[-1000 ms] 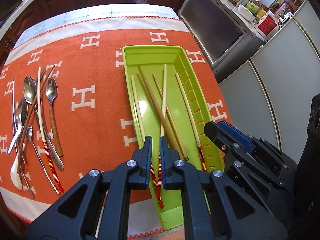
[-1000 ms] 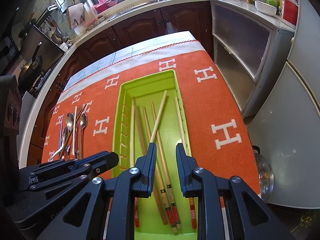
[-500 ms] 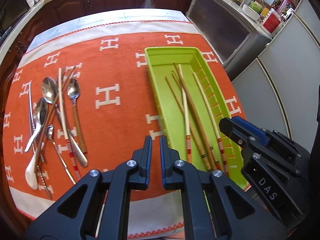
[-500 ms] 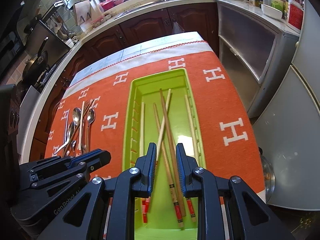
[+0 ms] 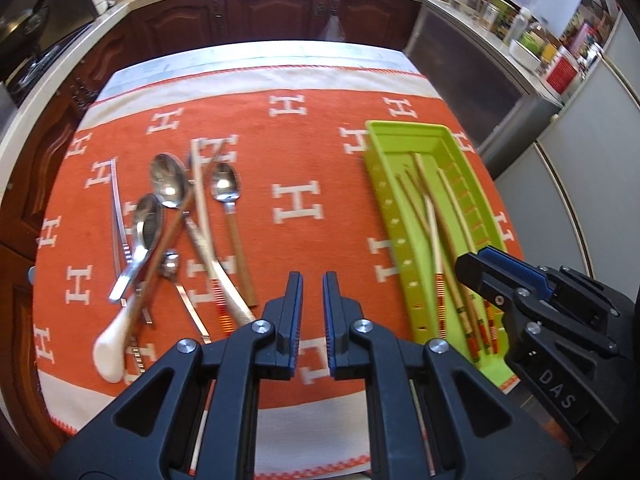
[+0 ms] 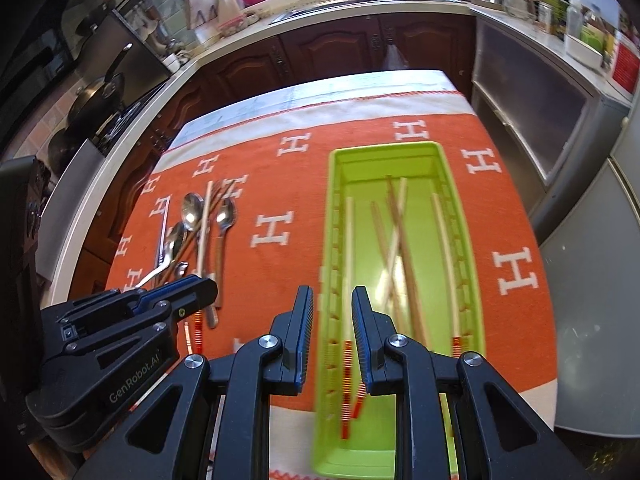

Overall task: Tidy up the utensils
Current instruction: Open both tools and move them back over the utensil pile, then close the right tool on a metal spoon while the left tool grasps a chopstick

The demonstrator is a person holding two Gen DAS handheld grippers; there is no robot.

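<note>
A lime green tray (image 5: 380, 216) (image 6: 384, 148) on the orange cloth holds several chopsticks (image 5: 436, 248) (image 6: 396, 240), some crossed. Left of it lies a loose pile of metal spoons (image 5: 168, 184) (image 6: 188, 212), a red-banded chopstick (image 5: 204, 216), a wooden-handled spoon (image 5: 226, 188) and a white ceramic spoon (image 5: 110, 350). My left gripper (image 5: 312, 276) (image 6: 200, 284) hangs over bare cloth between pile and tray; its jaws are opening with nothing between them. My right gripper (image 6: 332, 320) (image 5: 492, 268) hovers open over the tray's near left wall, holding nothing.
The cloth covers a table (image 6: 320, 92) with dark wood kitchen cabinets (image 5: 280, 12) behind it. A grey cabinet and fridge (image 6: 560, 140) stand close to the right edge. A stove with pans (image 6: 96, 96) is at the far left.
Both grippers have swung left, away from over the tray; the left one now sits over the cloth near the pile. The chopsticks in the tray have settled into new, crossed positions.
</note>
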